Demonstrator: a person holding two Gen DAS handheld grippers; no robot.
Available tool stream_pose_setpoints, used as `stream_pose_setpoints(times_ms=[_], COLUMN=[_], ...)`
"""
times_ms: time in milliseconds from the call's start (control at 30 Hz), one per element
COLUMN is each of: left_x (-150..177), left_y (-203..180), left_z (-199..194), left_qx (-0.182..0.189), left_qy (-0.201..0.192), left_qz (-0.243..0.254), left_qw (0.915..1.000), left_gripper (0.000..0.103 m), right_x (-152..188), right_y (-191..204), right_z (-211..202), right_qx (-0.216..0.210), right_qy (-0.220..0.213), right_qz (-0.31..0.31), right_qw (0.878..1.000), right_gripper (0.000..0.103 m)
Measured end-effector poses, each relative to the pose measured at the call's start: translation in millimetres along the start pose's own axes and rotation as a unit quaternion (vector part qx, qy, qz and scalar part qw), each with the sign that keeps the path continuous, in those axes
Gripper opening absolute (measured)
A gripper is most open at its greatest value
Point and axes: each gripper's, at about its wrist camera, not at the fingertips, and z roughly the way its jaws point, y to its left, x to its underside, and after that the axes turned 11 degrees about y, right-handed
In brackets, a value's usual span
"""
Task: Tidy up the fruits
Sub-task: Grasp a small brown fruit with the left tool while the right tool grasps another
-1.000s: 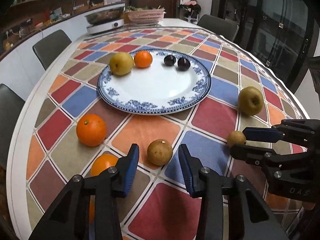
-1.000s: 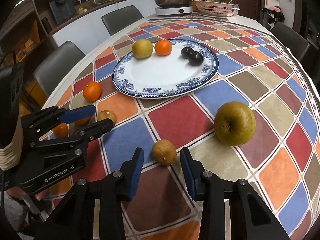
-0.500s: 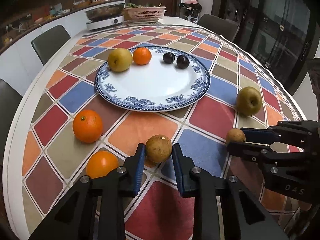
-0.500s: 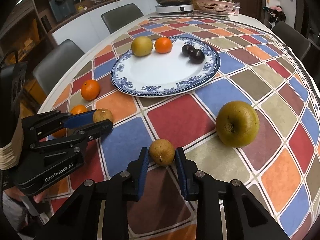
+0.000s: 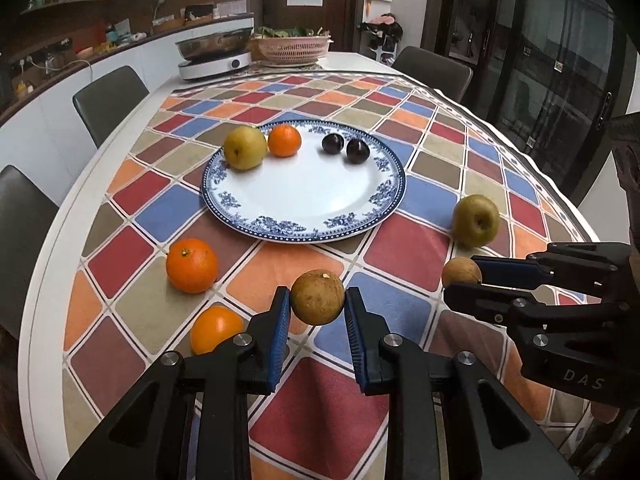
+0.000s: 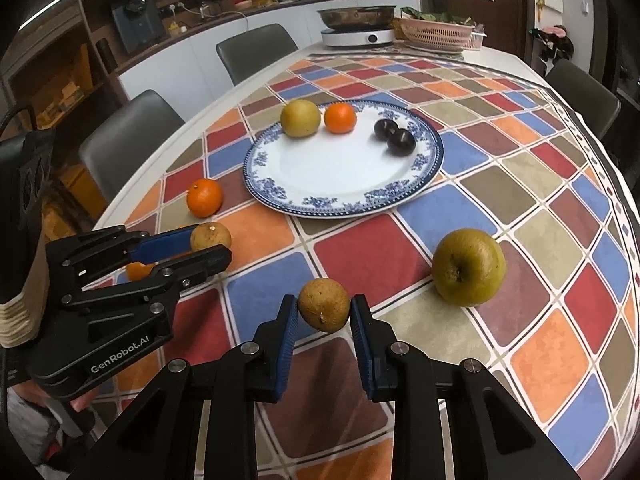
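My left gripper [image 5: 317, 306] is shut on a small brown round fruit [image 5: 317, 297], lifted just off the checked tablecloth. My right gripper [image 6: 324, 312] is shut on a second brown round fruit [image 6: 324, 305]; in the left wrist view the same fruit [image 5: 461, 271] shows at the right gripper's tips. The blue-and-white plate [image 5: 304, 224] beyond holds a yellow pear [image 5: 245, 148], a small orange [image 5: 284, 140] and two dark plums [image 5: 345, 147]. Loose on the cloth lie two oranges [image 5: 192, 266] [image 5: 216, 328] and a green-brown pear [image 6: 468, 267].
At the table's far end stand a cooker with a steel pan [image 5: 216, 56] and a pink basket [image 5: 291, 47]. Grey chairs [image 5: 110, 100] ring the table. The table's white rim [image 5: 44, 280] runs close on the left.
Both grippers closed from open onto their brown fruits. The left one has since lifted its fruit a little above the cloth.
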Motion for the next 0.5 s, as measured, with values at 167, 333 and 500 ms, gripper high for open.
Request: stream_pose_setpoints(times_ms=[167,333,500], left_x=[-2,-6,-13], left_y=[-2,-7,-10], left_z=[-15,-30,-43], left_qx=[0.006,0.009,0.008], left_qy=[-0.012,-0.029,-0.044], left_qz=[-0.003,-0.003,-0.001], left_qw=[0.9999,0.9995,0.999], left_gripper=[0.028,0.028,0.028], right_x=[-1,-5,-10], right_y=[3,5,5], right_z=[-12,-31,-45], right_qx=[-0.003,-0.005,-0.013], right_qy=[-0.015,-0.04,-0.057], right_qz=[-0.005,-0.013,-0.017], right_qw=[1.0,0.999,0.998], right_gripper=[0.028,0.028,0.028])
